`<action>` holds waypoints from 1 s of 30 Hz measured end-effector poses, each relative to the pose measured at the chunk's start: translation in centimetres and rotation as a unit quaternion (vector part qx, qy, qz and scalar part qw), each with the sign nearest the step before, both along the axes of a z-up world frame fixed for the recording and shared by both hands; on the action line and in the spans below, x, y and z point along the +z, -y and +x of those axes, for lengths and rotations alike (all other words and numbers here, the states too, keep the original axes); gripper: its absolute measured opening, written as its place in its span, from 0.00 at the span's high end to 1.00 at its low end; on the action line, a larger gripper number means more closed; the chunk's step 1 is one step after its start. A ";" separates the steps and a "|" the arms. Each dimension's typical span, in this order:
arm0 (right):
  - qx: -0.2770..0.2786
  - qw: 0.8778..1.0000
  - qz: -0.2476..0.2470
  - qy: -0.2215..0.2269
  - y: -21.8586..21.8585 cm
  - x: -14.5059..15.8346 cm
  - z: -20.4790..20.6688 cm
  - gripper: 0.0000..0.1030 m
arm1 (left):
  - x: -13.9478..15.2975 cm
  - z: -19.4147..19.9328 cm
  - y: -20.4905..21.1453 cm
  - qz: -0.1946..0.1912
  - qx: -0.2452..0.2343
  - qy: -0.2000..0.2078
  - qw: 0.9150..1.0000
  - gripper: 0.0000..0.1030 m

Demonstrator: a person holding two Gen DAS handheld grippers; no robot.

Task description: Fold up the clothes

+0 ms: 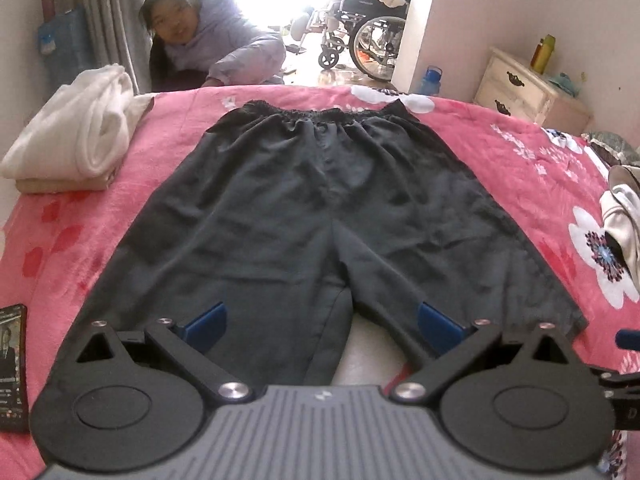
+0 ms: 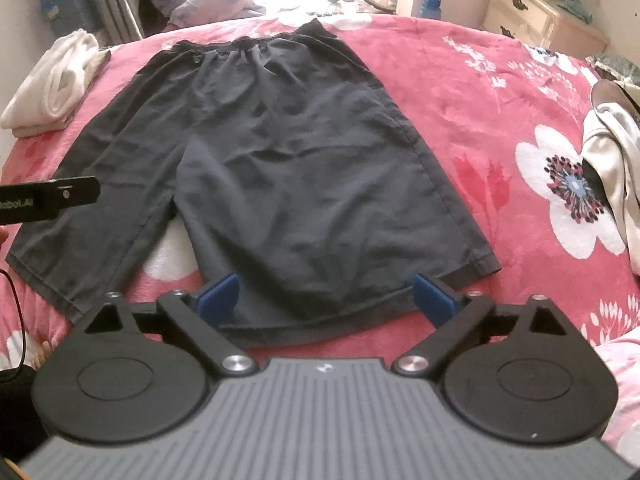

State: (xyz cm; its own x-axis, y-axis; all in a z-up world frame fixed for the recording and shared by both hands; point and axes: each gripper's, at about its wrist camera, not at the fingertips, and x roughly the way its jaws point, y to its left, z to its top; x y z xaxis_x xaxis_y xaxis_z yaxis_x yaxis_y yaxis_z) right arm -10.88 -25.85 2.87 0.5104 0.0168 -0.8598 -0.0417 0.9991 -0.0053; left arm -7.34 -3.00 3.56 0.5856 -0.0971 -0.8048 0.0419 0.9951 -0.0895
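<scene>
I am working over a bed (image 1: 500, 152) with a pink flowered blanket, a doorway and a wheelchair (image 1: 360, 40) beyond its far edge, a person (image 1: 216, 36) leaning in there, and a nightstand (image 1: 520, 88) off to the right.

In the left wrist view, dark shorts (image 1: 320, 208) lie spread flat on the blanket, waistband at the far edge and both leg hems toward me, so the long axis runs straight away from the rig. The left gripper (image 1: 322, 320) hangs over the crotch gap with its blue fingers (image 1: 208, 320) set wide apart, holding nothing; one tip sits above each inner leg. A folded white garment (image 1: 80, 136) rests on a beige one at the far left, a phone (image 1: 12, 364) lies at the near left, and a pale satin garment (image 1: 624, 224) lies at the right edge.

In the right wrist view, the shorts (image 2: 288, 168) lie the same way, skewed a little to the left. The right gripper (image 2: 326, 296) hovers just over the hem of the right leg, fingers (image 2: 218, 294) also spread wide and empty, the hem lying between them. Part of the left rig (image 2: 48, 198) shows over the left leg. By my reading, each hand is nearest its own side's hem. The shorts are flat, unfolded; whether a fold is coming or they were just laid out, I cannot say.
</scene>
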 end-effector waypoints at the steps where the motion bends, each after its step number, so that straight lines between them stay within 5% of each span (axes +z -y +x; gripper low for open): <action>1: 0.002 1.000 -0.005 0.004 -0.1 0.1 -0.1 0.05 | -0.1 0.0 0.0 -0.002 0.001 -0.007 1.000 0.01; 6: 0.012 1.000 -0.021 0.012 -0.7 0.4 -0.4 0.01 | -0.6 0.2 -0.9 -0.011 0.030 -0.047 0.998 0.01; 9: 0.003 1.000 -0.028 0.009 -0.8 0.3 -0.2 0.01 | -0.6 0.0 -1.2 -0.002 0.044 -0.036 0.998 0.01; 15: -0.009 1.000 -0.030 0.002 -1.0 0.0 0.0 0.01 | -1.0 -0.6 -0.4 0.024 0.029 -0.008 0.999 0.01; 30: -0.028 0.999 -0.032 -0.013 -0.9 -0.8 0.2 0.01 | -3.5 -0.8 0.9 0.037 0.013 -0.042 0.998 0.02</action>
State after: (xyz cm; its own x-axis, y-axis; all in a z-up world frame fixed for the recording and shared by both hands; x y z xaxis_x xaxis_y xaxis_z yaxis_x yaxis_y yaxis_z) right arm -10.68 -25.00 2.08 0.4861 -0.0667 -0.8713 0.0127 0.9975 -0.0694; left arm -8.12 -3.94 0.06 0.5169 -0.0200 -0.8558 0.0106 0.9998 -0.0170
